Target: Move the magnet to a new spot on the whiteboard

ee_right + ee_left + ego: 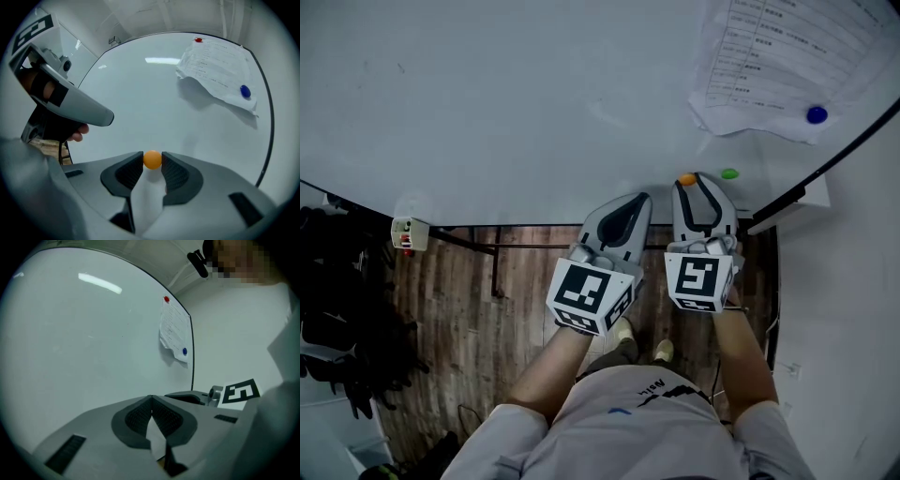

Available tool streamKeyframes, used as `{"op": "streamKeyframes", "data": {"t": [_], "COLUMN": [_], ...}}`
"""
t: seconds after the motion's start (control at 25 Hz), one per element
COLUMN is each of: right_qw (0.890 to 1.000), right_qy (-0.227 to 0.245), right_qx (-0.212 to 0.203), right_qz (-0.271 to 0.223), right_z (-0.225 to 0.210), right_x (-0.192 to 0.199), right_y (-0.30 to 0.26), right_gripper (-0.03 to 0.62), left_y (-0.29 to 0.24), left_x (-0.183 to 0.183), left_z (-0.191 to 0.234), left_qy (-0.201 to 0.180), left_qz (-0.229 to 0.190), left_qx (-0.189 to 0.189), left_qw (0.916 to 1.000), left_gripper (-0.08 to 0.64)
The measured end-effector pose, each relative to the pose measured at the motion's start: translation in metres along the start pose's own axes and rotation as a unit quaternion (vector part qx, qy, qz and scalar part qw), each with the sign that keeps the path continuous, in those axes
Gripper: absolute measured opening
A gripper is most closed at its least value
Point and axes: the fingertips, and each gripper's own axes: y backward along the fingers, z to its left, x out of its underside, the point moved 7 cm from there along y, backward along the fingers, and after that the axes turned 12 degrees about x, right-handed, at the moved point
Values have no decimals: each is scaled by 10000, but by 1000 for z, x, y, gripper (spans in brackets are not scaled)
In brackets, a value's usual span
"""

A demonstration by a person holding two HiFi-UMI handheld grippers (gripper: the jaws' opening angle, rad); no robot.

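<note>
A small round orange magnet (152, 159) sits pinched between the tips of my right gripper (152, 160), close to the whiteboard (154, 98). In the head view the same orange magnet (686, 179) shows at the tip of the right gripper (688, 184), near the lower edge of the whiteboard (506, 103). My left gripper (639, 200) hangs just left of it, jaws pressed together with nothing between them. In its own view the left gripper (151, 401) points along the bare board (84, 343).
A green magnet (729, 173) sits on the board right of the right gripper. A curling printed sheet (783, 61) hangs at the upper right, pinned by a blue magnet (817, 114) and a red magnet (198, 40). The board's dark frame (825, 169) runs along the right; wooden floor (478, 309) lies below.
</note>
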Motion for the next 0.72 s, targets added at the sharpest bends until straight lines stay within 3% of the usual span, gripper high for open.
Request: {"op": "streamKeyframes", "data": {"t": [0.72], "right_qw": [9985], "right_qy": [103], "right_qx": [528], "right_qz": [-111], "right_z": [7], "right_x": [0], "right_y": [-8], "right_gripper": [127], "left_y": [1], "left_x": [5], "left_z": [16], "left_qy": [108], "left_qz": [23], "left_qx": [154], "left_qw": [9998], "left_gripper": [9]}}
